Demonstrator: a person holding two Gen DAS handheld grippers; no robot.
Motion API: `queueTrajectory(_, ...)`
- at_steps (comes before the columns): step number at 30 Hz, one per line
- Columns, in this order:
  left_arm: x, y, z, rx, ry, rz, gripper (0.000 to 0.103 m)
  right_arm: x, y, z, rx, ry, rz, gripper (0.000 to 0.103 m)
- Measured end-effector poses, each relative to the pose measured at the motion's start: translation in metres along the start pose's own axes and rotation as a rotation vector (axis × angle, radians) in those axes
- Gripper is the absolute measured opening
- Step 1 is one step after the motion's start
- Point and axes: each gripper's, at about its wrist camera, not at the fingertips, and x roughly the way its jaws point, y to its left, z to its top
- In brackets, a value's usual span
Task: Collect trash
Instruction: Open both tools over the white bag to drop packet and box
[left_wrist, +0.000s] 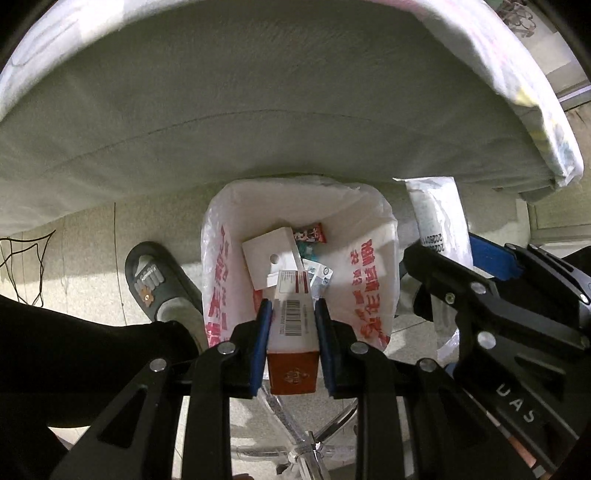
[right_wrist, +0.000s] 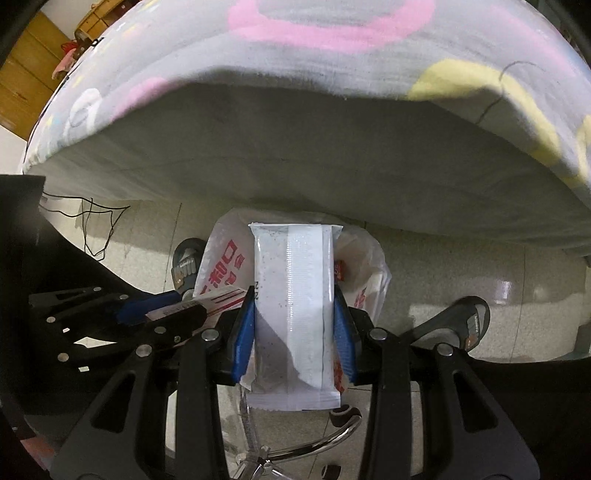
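Observation:
My left gripper is shut on a small carton, white with a barcode and an orange-brown end, held over the near rim of the trash bin. The bin is lined with a white bag with red print and holds a white box and small wrappers. My right gripper is shut on a white speckled packet, held above the same bin. The right gripper and its packet show at the right of the left wrist view. The left gripper shows at the left of the right wrist view.
A mattress edge with a patterned sheet overhangs the bin. The person's slippered feet stand on the tiled floor either side of the bin. Chrome chair-base legs lie below the grippers. Black cables trail at the left.

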Motion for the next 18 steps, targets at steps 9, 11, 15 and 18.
queueTrajectory(9, -0.004, -0.004, 0.001, 0.009, -0.001, 0.017, 0.076, 0.006, -0.011, 0.001, 0.063, 0.019, 0.008, 0.062)
queueTrajectory(11, -0.006, -0.002, 0.000, 0.005, -0.006, 0.013, 0.080, 0.003, -0.016, 0.001, 0.081, 0.011, 0.003, 0.073)
queueTrajectory(15, -0.009, 0.002, 0.001, -0.017, -0.022, 0.012, 0.083, -0.004, -0.027, -0.001, 0.136, -0.010, 0.018, 0.076)
queueTrajectory(18, -0.010, 0.004, 0.000, -0.023, -0.032, 0.014, 0.084, -0.008, -0.037, -0.004, 0.182, -0.024, 0.028, 0.081)
